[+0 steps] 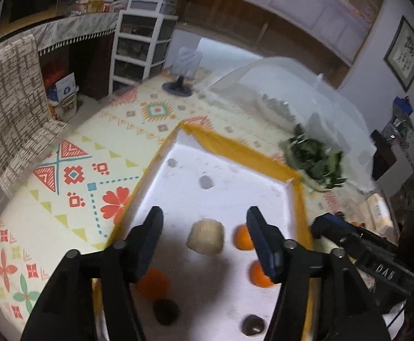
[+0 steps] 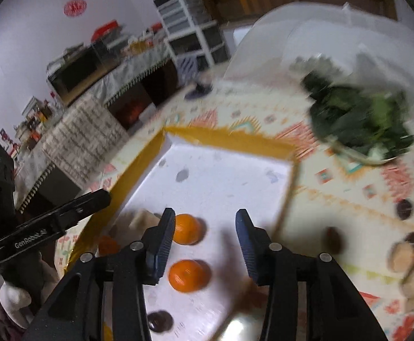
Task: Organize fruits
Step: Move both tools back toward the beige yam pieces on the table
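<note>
While both tools hang over the white tray with its yellow rim, neither grips anything. From the left wrist camera, the left hand-held gripper has its jaws parted, and a pale, ridged, rounded fruit shows in the gap between the fingers without touching either pad; whether it rests on the tray floor cannot be told through the blur. Two oranges lie just by the right-hand finger, a third orange sits under the left-hand finger, and two dark round fruits lie nearer the camera. From the right wrist camera, the right hand-held gripper is likewise released, with two oranges on the tray between and beside its fingers. More fruit, pale, dark and orange, is heaped on the patterned table to the right of the tray. A bowl of dark leafy greens stands beyond the tray.
</note>
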